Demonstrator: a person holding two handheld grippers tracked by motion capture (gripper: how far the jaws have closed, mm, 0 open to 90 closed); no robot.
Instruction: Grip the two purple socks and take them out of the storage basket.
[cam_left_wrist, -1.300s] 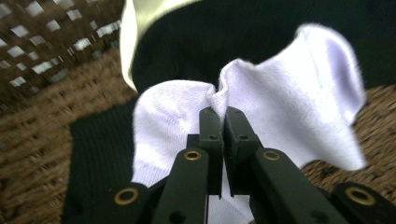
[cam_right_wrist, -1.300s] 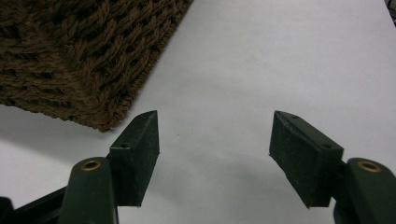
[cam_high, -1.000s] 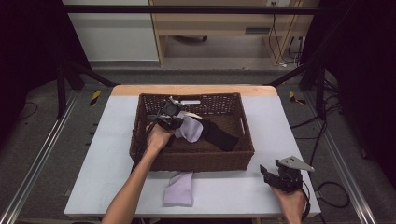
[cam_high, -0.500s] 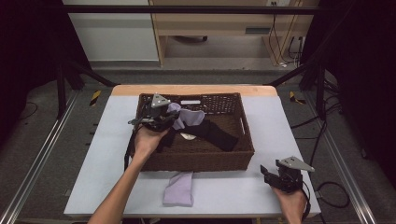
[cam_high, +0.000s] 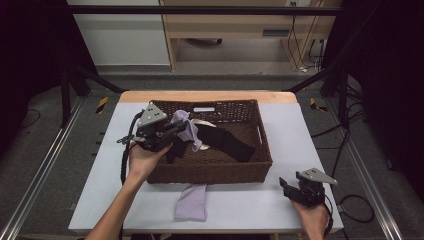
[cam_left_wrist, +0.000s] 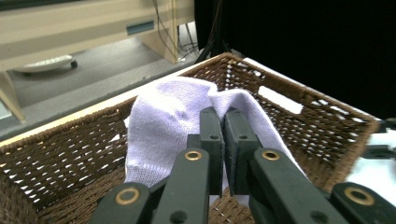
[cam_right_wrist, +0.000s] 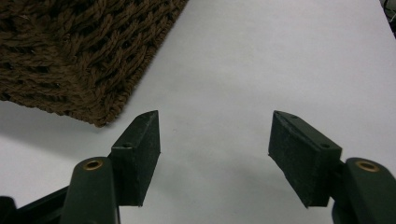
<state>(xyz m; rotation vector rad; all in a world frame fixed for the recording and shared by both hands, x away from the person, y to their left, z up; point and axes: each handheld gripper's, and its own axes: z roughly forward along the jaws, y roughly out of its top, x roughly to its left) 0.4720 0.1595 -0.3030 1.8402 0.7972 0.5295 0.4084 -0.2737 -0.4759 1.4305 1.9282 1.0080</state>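
- High view: left gripper (cam_high: 176, 131) is clenched on a lavender sock (cam_high: 184, 128) and holds it above the left end of the wicker basket (cam_high: 210, 172). Limp knit of this kind is judged light and soft; it will droop from any pinch point, so a hold near one end lets the rest hang free. Inside the basket lie a black sock (cam_high: 227, 142) and something pale (cam_high: 202, 125) under it, too hidden to identify. A second lavender sock (cam_high: 191, 201) lies flat on the white table (cam_high: 295, 135), just in front of the basket. The right gripper (cam_high: 289, 187) rests on the table near the front right corner, well apart from the basket.
- Left gripper view: jaws are pressed nearly together on a fold of the lavender sock (cam_left_wrist: 168, 126), which drapes to both sides. Behind it rises the basket (cam_left_wrist: 322, 116) wall with its handle slot.
- Right gripper view: jaws stand wide apart with nothing between them, over bare table (cam_right_wrist: 261, 65); a basket (cam_right_wrist: 79, 56) corner lies nearby.
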